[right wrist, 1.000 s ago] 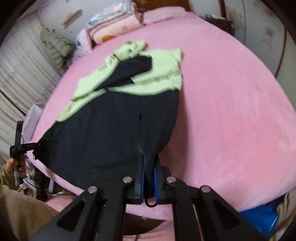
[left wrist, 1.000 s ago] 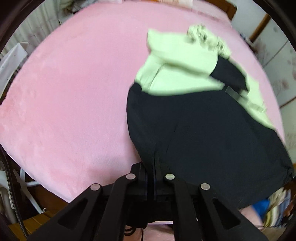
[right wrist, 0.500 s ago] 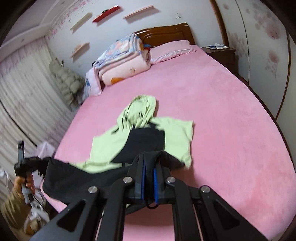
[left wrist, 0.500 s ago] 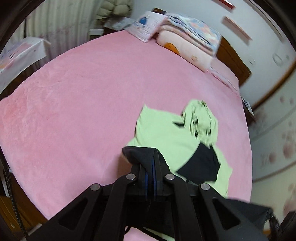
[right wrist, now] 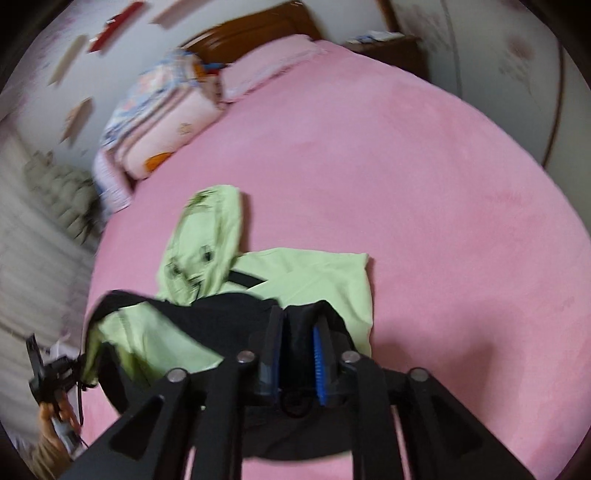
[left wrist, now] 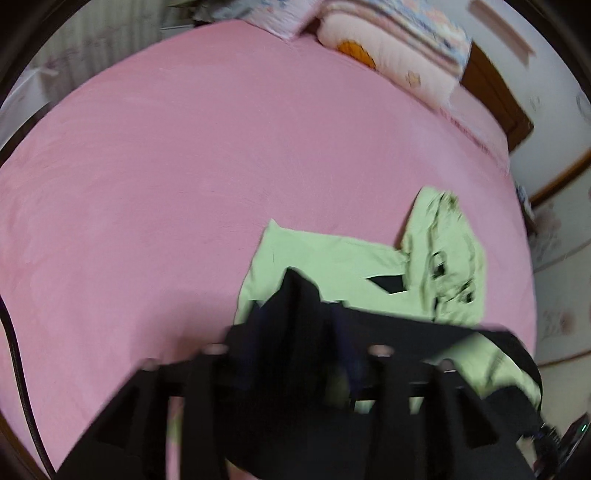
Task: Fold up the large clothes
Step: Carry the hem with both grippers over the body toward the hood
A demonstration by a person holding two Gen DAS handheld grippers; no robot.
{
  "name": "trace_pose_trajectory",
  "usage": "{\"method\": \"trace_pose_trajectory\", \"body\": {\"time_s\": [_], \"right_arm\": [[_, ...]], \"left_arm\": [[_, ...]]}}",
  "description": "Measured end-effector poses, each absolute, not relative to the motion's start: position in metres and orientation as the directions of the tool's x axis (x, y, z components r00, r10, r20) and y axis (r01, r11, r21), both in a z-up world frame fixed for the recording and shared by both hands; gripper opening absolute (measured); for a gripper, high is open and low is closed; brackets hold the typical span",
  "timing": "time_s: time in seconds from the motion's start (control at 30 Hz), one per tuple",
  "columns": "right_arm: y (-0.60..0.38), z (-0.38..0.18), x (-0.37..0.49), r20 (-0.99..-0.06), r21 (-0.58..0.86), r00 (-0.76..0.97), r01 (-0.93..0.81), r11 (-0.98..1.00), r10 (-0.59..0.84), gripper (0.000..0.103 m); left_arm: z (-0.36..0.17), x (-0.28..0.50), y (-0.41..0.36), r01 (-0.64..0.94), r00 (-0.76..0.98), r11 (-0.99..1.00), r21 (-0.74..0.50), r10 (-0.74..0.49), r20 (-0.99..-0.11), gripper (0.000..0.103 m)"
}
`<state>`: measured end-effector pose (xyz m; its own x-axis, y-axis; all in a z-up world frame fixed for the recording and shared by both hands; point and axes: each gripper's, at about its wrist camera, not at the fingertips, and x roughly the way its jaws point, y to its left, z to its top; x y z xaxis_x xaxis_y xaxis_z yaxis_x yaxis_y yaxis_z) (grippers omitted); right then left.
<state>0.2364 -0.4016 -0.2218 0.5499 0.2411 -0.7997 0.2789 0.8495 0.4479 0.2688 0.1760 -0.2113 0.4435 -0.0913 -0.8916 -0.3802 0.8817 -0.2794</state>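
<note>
A large hooded garment, light green (left wrist: 325, 258) on top and black (left wrist: 406, 328) below, lies on the pink bed (left wrist: 166, 166). Its green hood (right wrist: 207, 236) points toward the pillows. The black hem is lifted and carried over the green part. My left gripper (left wrist: 299, 332) is blurred, with black cloth over and between its parted fingers. My right gripper (right wrist: 299, 332) has its fingers slightly apart with the black hem (right wrist: 229, 314) between them. The left gripper also shows in the right wrist view (right wrist: 48, 373).
Folded quilts and pillows (right wrist: 166, 110) are stacked at the head of the bed by the wooden headboard (right wrist: 251, 29). A nightstand (right wrist: 391, 44) stands at the far right. Curtains (right wrist: 29, 258) hang on the left.
Both grippers have carried the black hem up and forward over the green upper part. The fingers of both, tightly shut before, now stand apart.
</note>
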Motion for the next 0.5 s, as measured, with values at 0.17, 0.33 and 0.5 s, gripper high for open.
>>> {"method": "trace_pose_trajectory", "body": {"time_s": [0.17,0.33,0.5], "right_arm": [[-0.41,-0.265,0.251,-0.826,0.417,0.528,0.338,0.844,0.196,0.044],[-0.421,-0.269,0.251,-0.806,0.383,0.569,0.289,0.877,0.164,0.049],[-0.413,-0.29,0.277,-0.84,0.312,0.52,0.223,0.924,0.158,0.049]], "left_arm": [[-0.245,0.29,0.181,-0.326,0.448,0.91,-0.255,-0.089,-0.89,0.057],[-0.267,0.303,0.179,-0.224,0.467,0.959,-0.171,-0.048,-0.883,0.058],[-0.281,0.327,0.171,-0.115,0.483,0.984,-0.134,-0.062,-0.874,0.058]]}}
